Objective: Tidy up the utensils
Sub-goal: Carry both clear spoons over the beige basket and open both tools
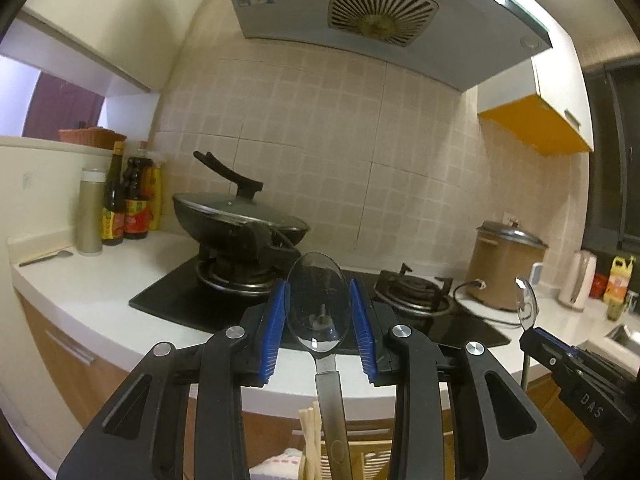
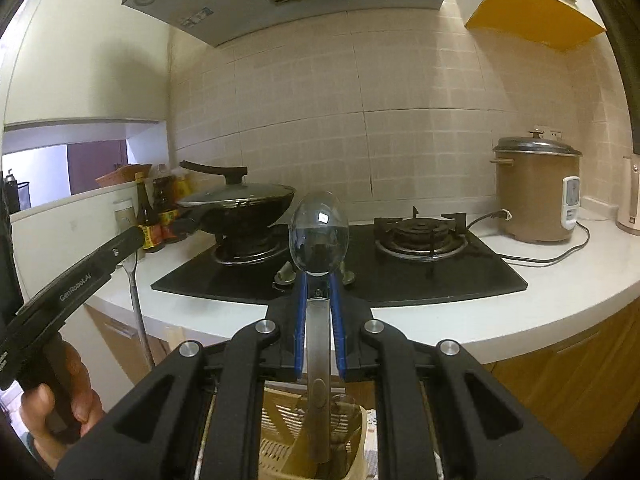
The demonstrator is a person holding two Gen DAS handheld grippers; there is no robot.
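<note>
The left tool (image 1: 318,322) grasps a spoon (image 1: 316,300) by its bowl; the right tool (image 2: 319,294) clenches a second spoon (image 2: 319,240) at the neck. Both hang above the white bench (image 2: 520,304).

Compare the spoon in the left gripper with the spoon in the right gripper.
The left gripper pinches its spoon across the wide bowl, so its blue fingers stand apart; the right gripper clamps its spoon on the thin handle just below the bowl, with its fingers nearly together. More of the right spoon's bowl sticks out past the fingers; the left one's sits between them. Both are shiny metal spoons, held bowl-up, handles hanging down.
</note>
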